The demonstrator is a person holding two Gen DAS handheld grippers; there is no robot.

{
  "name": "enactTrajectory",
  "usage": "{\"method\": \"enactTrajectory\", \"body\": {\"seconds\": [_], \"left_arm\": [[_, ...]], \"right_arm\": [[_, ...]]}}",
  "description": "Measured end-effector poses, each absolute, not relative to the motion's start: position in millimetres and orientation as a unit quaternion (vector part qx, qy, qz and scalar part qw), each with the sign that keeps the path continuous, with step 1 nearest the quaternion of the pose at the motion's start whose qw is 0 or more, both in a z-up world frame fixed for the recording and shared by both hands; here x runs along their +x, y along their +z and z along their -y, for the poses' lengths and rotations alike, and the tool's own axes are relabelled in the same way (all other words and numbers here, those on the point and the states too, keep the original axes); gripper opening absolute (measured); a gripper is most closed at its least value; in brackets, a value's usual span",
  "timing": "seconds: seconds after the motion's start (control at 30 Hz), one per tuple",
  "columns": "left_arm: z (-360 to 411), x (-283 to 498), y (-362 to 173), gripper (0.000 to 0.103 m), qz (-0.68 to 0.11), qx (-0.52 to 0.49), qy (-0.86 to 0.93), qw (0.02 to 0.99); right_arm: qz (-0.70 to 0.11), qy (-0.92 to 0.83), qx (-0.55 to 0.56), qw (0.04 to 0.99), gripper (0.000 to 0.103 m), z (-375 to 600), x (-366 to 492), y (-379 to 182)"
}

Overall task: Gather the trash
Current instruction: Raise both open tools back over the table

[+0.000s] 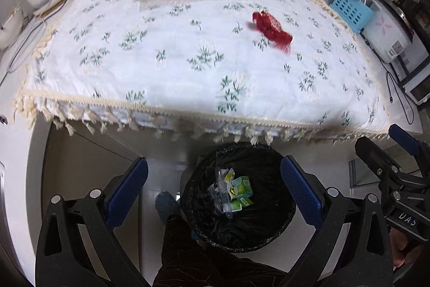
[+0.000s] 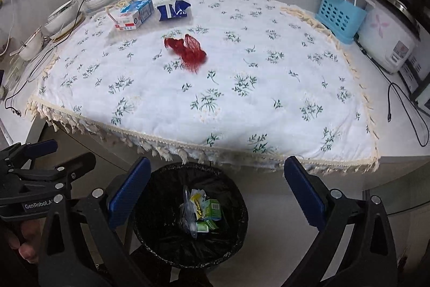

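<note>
Trash already binned: green cartons (image 2: 211, 214), a yellow wrapper and clear plastic, lying inside the black-lined bin (image 2: 236, 227) on the floor below the table edge.
Left gripper (image 1: 214, 195): blue pads spread wide, nothing between them, poised above the bin.
Right gripper (image 2: 214, 195): jaws at full spread, empty, likewise above the bin.
Tablecloth (image 2: 242, 109): white with green sprigs, fringed, covering the table.
Red mesh bag (image 2: 188, 50): crumpled, mid-cloth, apart from other items.
Blue wrapper (image 2: 173, 10): near the far edge, just beside the small box.
Box (image 2: 134, 14): blue, white and red, far left.
Blue basket (image 2: 340, 14): far right, beside a rice cooker (image 2: 387, 39).
</note>
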State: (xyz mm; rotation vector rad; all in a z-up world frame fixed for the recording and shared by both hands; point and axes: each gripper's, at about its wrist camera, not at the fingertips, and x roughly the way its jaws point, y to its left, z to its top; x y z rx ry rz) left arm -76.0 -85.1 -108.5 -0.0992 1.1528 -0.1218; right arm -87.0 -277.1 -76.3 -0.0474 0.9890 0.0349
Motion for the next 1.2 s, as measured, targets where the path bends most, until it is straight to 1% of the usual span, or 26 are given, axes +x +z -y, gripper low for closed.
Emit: {"method": "enactTrajectory", "body": {"seconds": [0.57,1.2], "left_arm": [[59.1,-14.8,-70.9,0.097,-0.519,-0.048,-0.047,0.852],[23.7,66.3,-68.0,0.096,-0.519,-0.045,-0.052,0.852]], "right_arm": [[-0.455,0.019,-0.019,0.89,0.095,262.4,-31.3,-44.1],[-0.469,0.001,-0.003,0.883,0.095,249.6,33.8,-45.3]]}}
